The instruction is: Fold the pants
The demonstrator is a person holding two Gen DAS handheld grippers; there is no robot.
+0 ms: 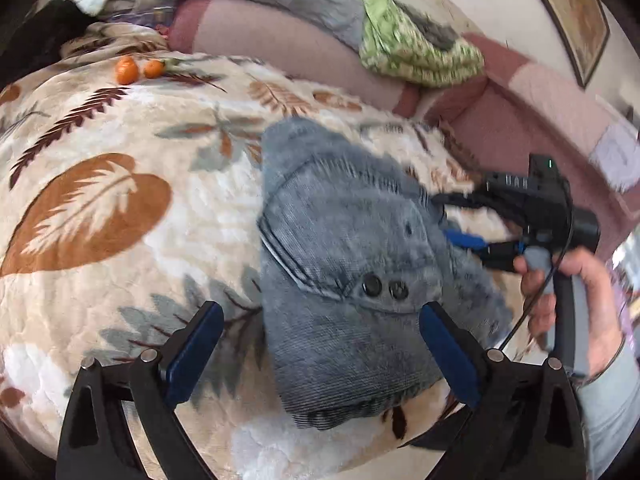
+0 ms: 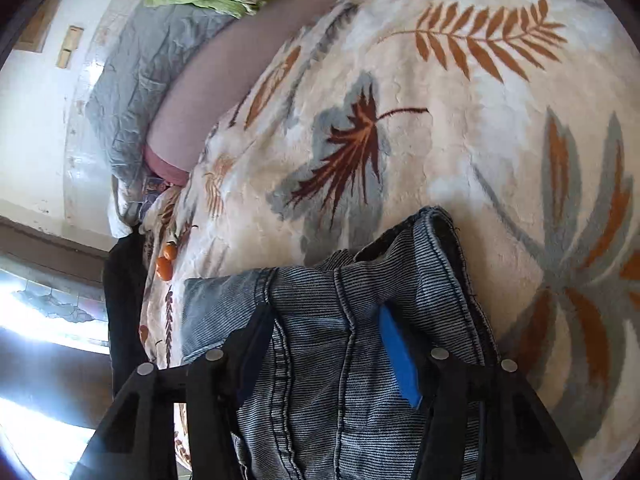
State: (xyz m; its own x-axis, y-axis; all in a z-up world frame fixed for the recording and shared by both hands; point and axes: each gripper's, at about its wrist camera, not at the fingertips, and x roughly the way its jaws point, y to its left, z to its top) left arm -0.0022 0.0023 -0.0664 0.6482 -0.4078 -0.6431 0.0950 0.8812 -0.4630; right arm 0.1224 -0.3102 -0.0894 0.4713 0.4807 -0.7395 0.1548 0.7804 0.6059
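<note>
A pair of blue-grey denim pants [image 1: 348,272] lies folded into a thick, compact bundle on a cream blanket [image 1: 120,128] printed with brown and grey leaves. The bundle's long axis runs from the near edge of the bed away toward the pillows.

The left gripper [image 1: 320,356] hangs just above the near end of the bundle, pointing down at it, its jaws wide apart and holding nothing; the denim sits in front of and between its blue pads. The right gripper [image 1: 444,216], held in a person's hand [image 1: 576,292], meets the bundle from its right side. Its jaws stand partly open (the right wrist view shows denim lying between the pads, which do not appear to pinch it), so it seems the nearer tool for any further smoothing.

Two small orange fruits [image 1: 138,69] lie well apart at the far edge of the blanket, and a green patterned cloth [image 1: 412,52] rests on the pillows beyond. Nothing blocks either tool.
</note>
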